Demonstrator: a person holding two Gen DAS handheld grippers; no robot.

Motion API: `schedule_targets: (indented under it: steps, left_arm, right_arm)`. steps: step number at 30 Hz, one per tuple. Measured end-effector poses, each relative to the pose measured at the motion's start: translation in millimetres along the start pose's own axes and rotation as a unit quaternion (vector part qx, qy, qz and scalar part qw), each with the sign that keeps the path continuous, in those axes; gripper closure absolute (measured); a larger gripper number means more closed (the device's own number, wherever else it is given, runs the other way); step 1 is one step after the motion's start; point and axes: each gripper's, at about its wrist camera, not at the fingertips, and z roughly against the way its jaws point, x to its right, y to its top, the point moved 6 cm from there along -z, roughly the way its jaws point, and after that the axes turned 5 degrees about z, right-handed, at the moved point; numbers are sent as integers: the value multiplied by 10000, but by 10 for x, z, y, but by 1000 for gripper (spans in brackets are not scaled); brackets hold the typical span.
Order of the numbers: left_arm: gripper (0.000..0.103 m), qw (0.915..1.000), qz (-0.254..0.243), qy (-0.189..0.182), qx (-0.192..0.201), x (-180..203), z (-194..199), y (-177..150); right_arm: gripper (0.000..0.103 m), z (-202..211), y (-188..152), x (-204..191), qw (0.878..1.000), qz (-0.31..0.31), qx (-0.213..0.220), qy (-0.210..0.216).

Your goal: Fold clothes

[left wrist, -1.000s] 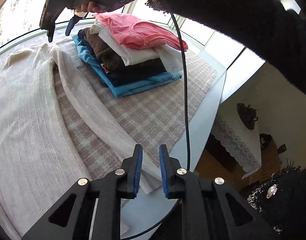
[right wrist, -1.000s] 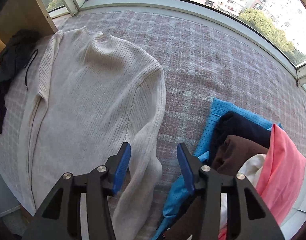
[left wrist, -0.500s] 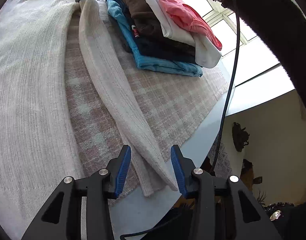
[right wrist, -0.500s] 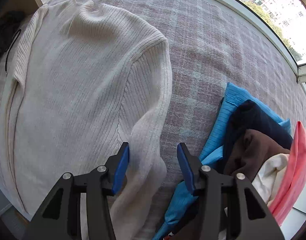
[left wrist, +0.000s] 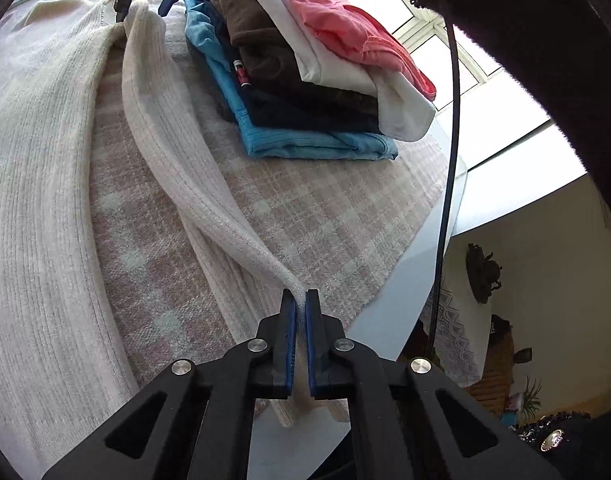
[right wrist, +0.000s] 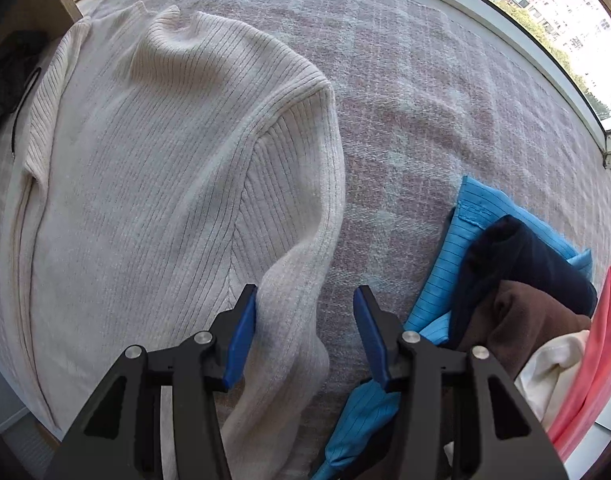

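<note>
Your cream sweater (right wrist: 153, 168) is spread flat on the checked tabletop (right wrist: 445, 92), just beside the folded stack (left wrist: 305, 80). It's soft, floppy knit, so it'll sag and stretch; take it at cuffs and seams. Your left tongs (left wrist: 300, 312) are pinched on the sleeve (left wrist: 177, 152) near its cuff. Your right tongs (right wrist: 305, 320) hang wide apart over that sleeve's upper part, stack-side.

the right gripper (right wrist: 305, 332) hangs with its jaws wide apart over the upper sleeve (right wrist: 293, 240) of a cream ribbed sweater (right wrist: 145, 168) spread flat on a pink checked cloth (right wrist: 425, 92). its left blue pad (right wrist: 241, 340) touches the sleeve. a stack of folded clothes (right wrist: 505, 300) sits just right.
</note>
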Motion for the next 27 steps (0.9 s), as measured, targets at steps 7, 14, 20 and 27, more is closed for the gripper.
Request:
schedule_targets:
  steps: [7,14,20,27]
  left_arm:
    - [100,9982,-391,-243,396,320,336,248]
    - [100,9963,-511,-513,454,391,457,388]
    - [100,9900,-748,-767,922,498,951,578]
    - [100,9923,-273,-633,1032,-75,1413,381]
  right_arm:
    - [55,178,193,-72,10000,88,-11,43]
    - [96,158,190,-254,9980,344,-415,325]
    - [98,568,317,-18,9984,-92,-67,548]
    - [98,710,422,-120,9992,-127,37,384]
